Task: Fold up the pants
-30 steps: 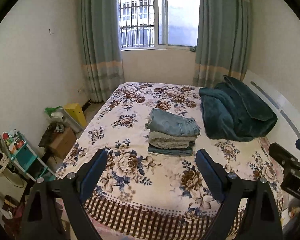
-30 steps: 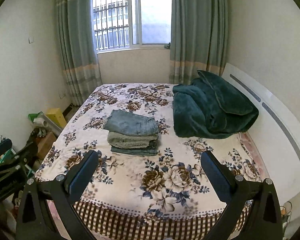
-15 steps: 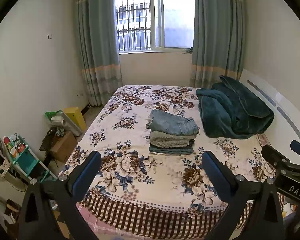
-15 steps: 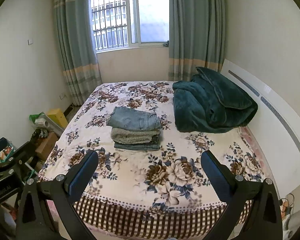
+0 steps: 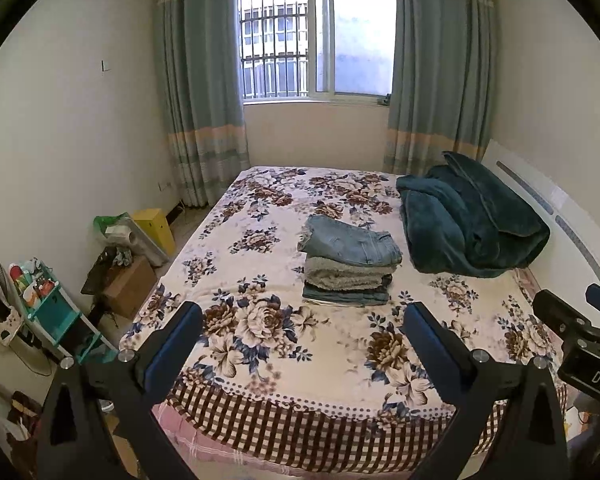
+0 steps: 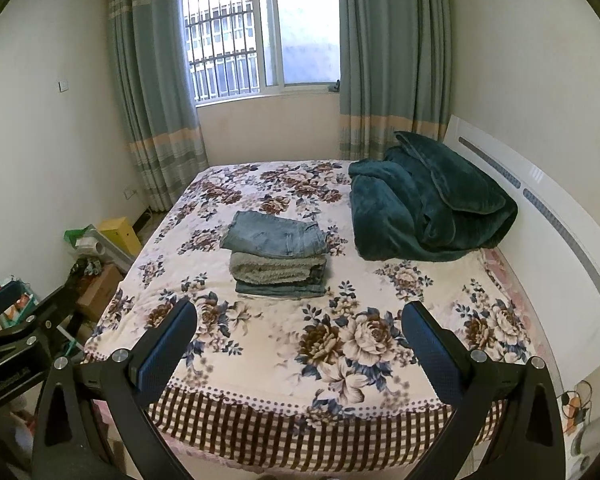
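A stack of three folded pants (image 5: 350, 266) lies in the middle of the floral bed (image 5: 280, 344), light blue jeans on top, a fleecy grey pair under them, dark jeans at the bottom. It also shows in the right wrist view (image 6: 278, 258). My left gripper (image 5: 302, 340) is open and empty, held back beyond the foot of the bed. My right gripper (image 6: 300, 338) is open and empty too, at the same distance, to the right of the left one. Each gripper shows at the edge of the other's view.
A heaped dark teal blanket (image 5: 472, 220) lies at the right by the white headboard (image 5: 560, 216). Left of the bed are a cardboard box (image 5: 128, 288), a yellow box (image 5: 156, 226), a teal shelf rack (image 5: 56, 316) and a fan. Curtains and a window stand behind.
Both grippers have drawn back from the bed and risen a little; the bed and the stack look smaller and farther. The stack has not moved.
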